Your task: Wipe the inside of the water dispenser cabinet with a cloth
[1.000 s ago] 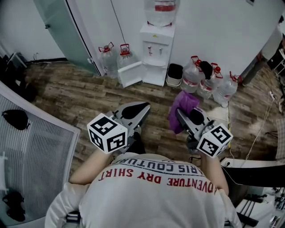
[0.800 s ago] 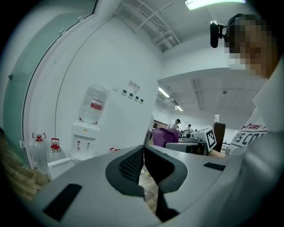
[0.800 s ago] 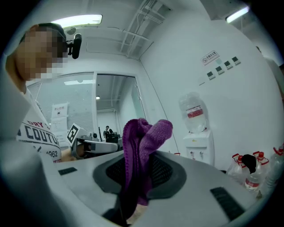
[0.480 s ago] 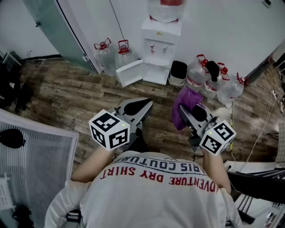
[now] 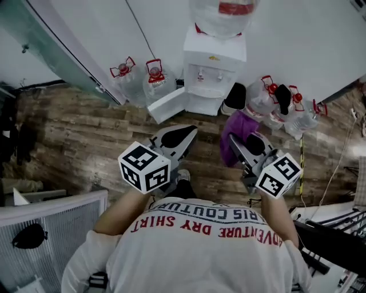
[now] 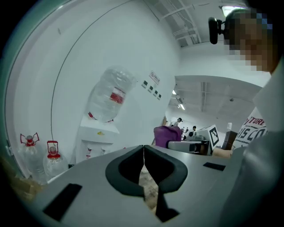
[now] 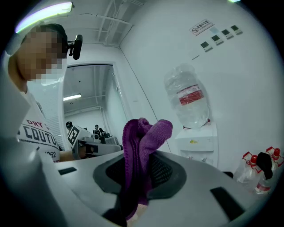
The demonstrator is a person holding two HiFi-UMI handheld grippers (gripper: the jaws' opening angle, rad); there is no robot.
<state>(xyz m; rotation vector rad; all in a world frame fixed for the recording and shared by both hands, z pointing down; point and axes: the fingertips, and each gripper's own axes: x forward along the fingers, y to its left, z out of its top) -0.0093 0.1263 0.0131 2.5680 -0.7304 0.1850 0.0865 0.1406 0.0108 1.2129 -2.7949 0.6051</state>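
The white water dispenser [image 5: 213,77] stands against the wall with a bottle [image 5: 222,16] on top. Its cabinet door [image 5: 168,105] hangs open at the bottom left. A purple cloth [image 5: 235,134] is pinched in my right gripper [image 5: 233,141], which is shut on it and held in front of the dispenser. In the right gripper view the cloth [image 7: 142,146] sticks up between the jaws. My left gripper [image 5: 186,139] is shut with nothing in it, level with the right one; its jaws meet in the left gripper view [image 6: 143,157]. The cabinet's inside is hidden.
Water jugs [image 5: 137,80] stand left of the dispenser and more jugs [image 5: 281,106] to its right. A small black bin [image 5: 234,98] sits beside the dispenser. A glass door [image 5: 51,48] is at the far left. A grey panel [image 5: 51,240] lies at lower left on the wood floor.
The view has shifted toward the dispenser, which now looks closer and larger. Both grippers keep the same pose, the cloth still held in the right one.
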